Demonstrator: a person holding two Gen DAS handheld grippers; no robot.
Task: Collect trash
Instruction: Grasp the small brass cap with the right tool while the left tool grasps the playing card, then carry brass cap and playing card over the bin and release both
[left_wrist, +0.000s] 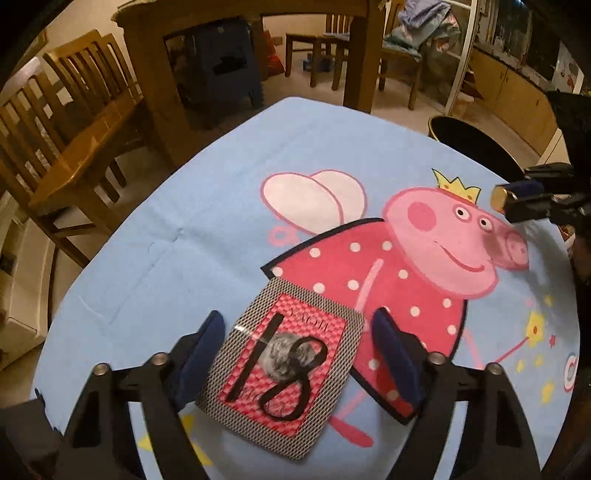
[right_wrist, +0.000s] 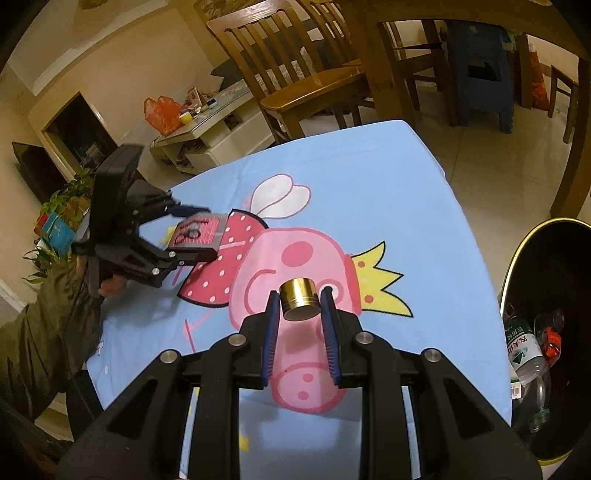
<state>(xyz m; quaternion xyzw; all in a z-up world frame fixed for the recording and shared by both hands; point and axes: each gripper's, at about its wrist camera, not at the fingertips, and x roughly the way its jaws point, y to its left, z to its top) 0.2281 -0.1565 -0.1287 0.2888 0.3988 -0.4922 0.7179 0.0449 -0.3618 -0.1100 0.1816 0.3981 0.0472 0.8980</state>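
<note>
A flat red and grey patterned card packet (left_wrist: 284, 365) with a black "18" on it lies on the blue cartoon tablecloth (left_wrist: 184, 221). My left gripper (left_wrist: 299, 325) is open, its blue pads on either side of the packet, low over it. The packet also shows in the right wrist view (right_wrist: 199, 230), between the left gripper's fingers (right_wrist: 195, 254). My right gripper (right_wrist: 300, 295) is shut on a small gold cylindrical cap (right_wrist: 299, 298), held above the cloth. The cap also shows at the right of the left wrist view (left_wrist: 503, 195).
A black trash bin (right_wrist: 554, 258) stands on the floor off the table's right edge, with plastic bottles (right_wrist: 524, 354) inside; its rim also shows in the left wrist view (left_wrist: 469, 136). Wooden chairs (left_wrist: 74, 140) and a wooden table stand beyond the far edge.
</note>
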